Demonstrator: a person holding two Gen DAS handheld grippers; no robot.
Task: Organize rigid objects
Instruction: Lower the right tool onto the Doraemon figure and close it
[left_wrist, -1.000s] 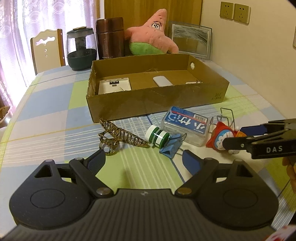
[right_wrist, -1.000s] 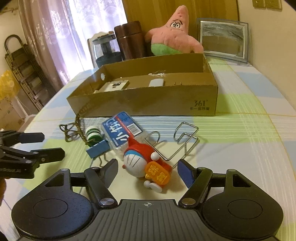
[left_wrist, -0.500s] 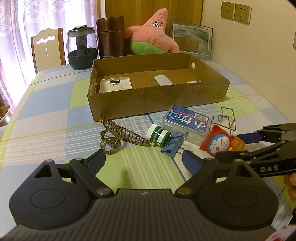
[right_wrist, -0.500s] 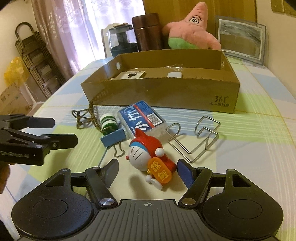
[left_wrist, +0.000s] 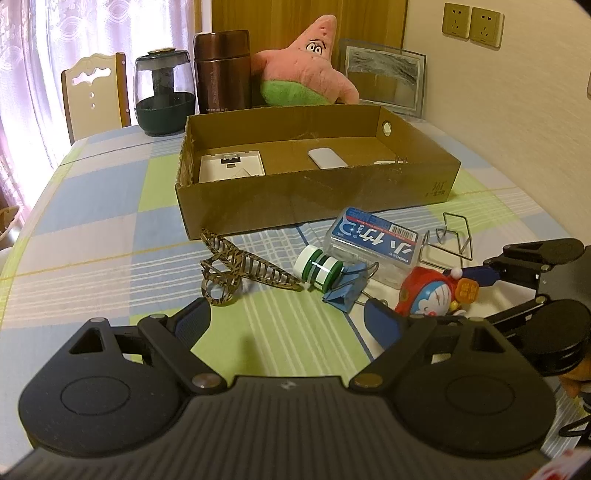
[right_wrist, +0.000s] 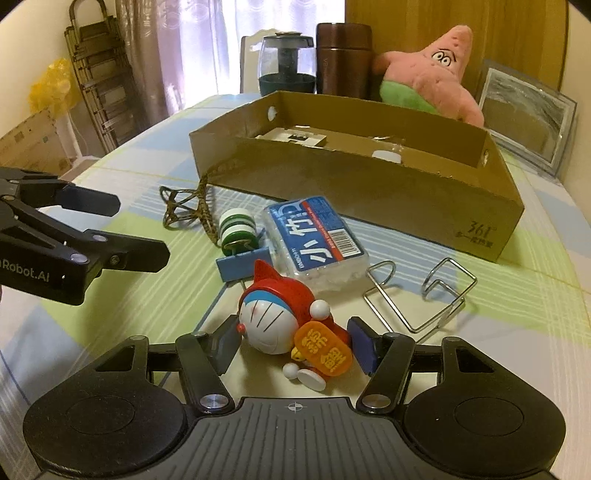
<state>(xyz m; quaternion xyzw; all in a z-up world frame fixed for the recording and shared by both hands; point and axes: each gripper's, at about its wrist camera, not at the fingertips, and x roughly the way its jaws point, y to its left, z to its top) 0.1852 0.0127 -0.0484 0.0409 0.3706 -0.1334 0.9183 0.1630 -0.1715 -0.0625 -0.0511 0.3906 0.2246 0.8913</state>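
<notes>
Progress is partial: cardboard box (left_wrist: 317, 206) at frame centre holds a few items, while right tool (right_wrist: 293, 345), released, straddles Doraemon figure (right_wrist: 284, 321) on bench (right_wrist: 498, 332); left tool (left_wrist: 286, 319) released, empty.

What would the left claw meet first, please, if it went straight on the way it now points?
Probably the green-and-white spool with the blue binder clip beside it; the cardboard box lies behind them. The left claw is open and holds nothing. Depth is uncertain in the fisheye view.

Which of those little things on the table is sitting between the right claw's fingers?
The Doraemon toy: it alone lies between the right claw's open fingers; the others lie farther off.
</notes>
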